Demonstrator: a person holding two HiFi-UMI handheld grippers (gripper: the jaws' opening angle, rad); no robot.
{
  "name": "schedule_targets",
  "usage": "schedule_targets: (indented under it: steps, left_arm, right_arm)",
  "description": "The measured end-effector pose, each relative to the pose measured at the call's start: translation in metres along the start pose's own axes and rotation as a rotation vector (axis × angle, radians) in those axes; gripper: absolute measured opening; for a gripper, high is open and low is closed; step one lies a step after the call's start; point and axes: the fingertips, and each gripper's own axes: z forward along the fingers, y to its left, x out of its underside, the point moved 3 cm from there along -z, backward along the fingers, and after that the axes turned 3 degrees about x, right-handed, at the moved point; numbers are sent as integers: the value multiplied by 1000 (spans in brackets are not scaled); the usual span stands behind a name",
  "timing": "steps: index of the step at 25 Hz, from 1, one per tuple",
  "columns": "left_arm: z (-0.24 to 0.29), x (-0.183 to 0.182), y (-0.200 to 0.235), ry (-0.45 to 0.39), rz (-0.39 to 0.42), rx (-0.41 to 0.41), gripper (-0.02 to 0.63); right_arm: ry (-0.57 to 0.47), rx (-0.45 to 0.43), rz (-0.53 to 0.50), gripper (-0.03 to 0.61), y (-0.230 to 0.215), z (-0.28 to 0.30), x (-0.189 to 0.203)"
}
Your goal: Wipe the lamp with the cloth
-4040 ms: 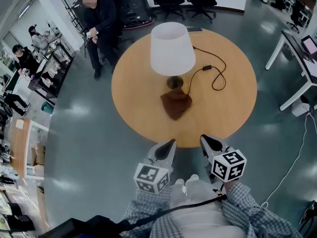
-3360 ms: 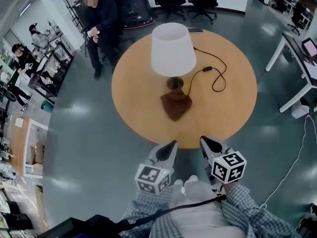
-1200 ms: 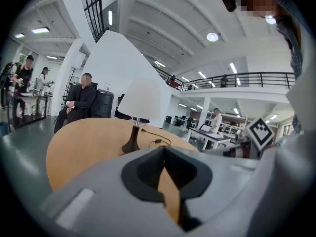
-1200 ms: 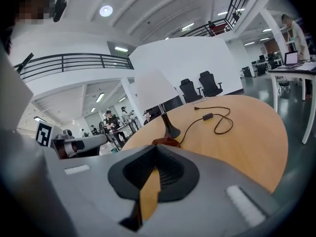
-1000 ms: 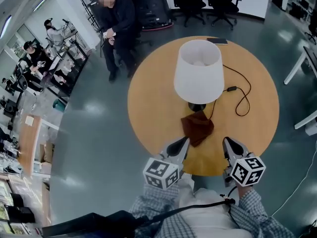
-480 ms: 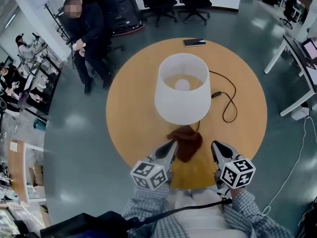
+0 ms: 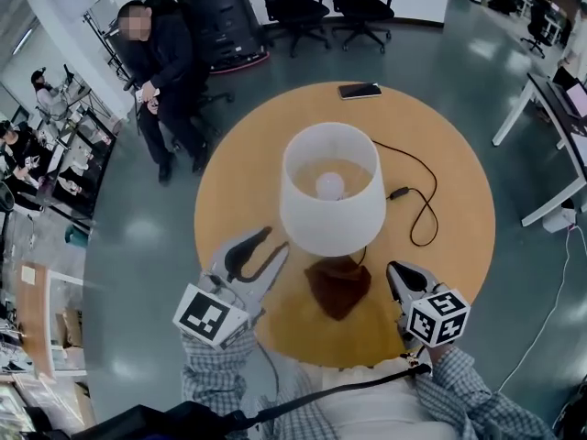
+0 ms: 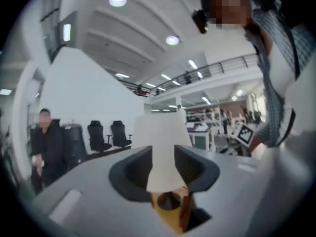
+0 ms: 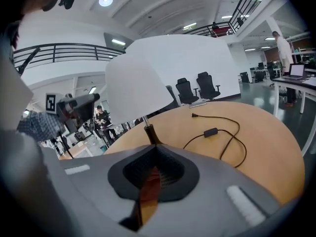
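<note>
A lamp with a white shade [image 7: 332, 191] stands in the middle of a round wooden table [image 7: 449, 246]. A brown cloth [image 7: 337, 285] lies crumpled at its foot, near the table's front edge. My left gripper [image 7: 275, 240] is raised beside the shade's left side; its jaws are opening, with nothing between them. In the left gripper view the shade [image 8: 163, 132] and dark lamp base [image 8: 169, 200] show beyond the jaws. My right gripper [image 7: 394, 270] is shut just right of the cloth, holding nothing. Its view shows the shade [image 9: 136, 90] and the stem [image 9: 149, 131].
A black power cable [image 7: 415, 200] with an inline switch runs over the table's right half. A phone [image 7: 359, 90] lies at the far edge. A person [image 7: 165, 58] sits behind the table at left, by office chairs [image 7: 303, 3]. A white desk [image 7: 550, 90] stands at right.
My left gripper has risen and swung out to the left, up beside the shade, and its jaws have parted. The right gripper stays shut and has shifted only a little.
</note>
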Motion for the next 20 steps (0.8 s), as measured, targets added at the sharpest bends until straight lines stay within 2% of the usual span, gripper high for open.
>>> schedule_targets:
  steps: [5,8,11,13,15,20]
  left_arm:
    - [20,-50,-10,206,484,243,186]
    - [41,-58,-13,318,666,371,206]
    - [58,-61,-11,472,822,475,208]
    - [69,-58,-13,559,877,546,207]
    - [82,-55,-19,605,900,609,212]
    - [93,-56,-21,695,853,724,201]
  right_arm:
    - [25,-49,-21,3,1,12,1]
    - [42,-71,-35,3,1,17,3]
    - [61,-103,-58,3,4,23,7]
    - [78,-129,-79,3,5,26,10]
    - [98,-151,-109,3,3,27,14]
    - [163,-223,-223,3,7,38,21]
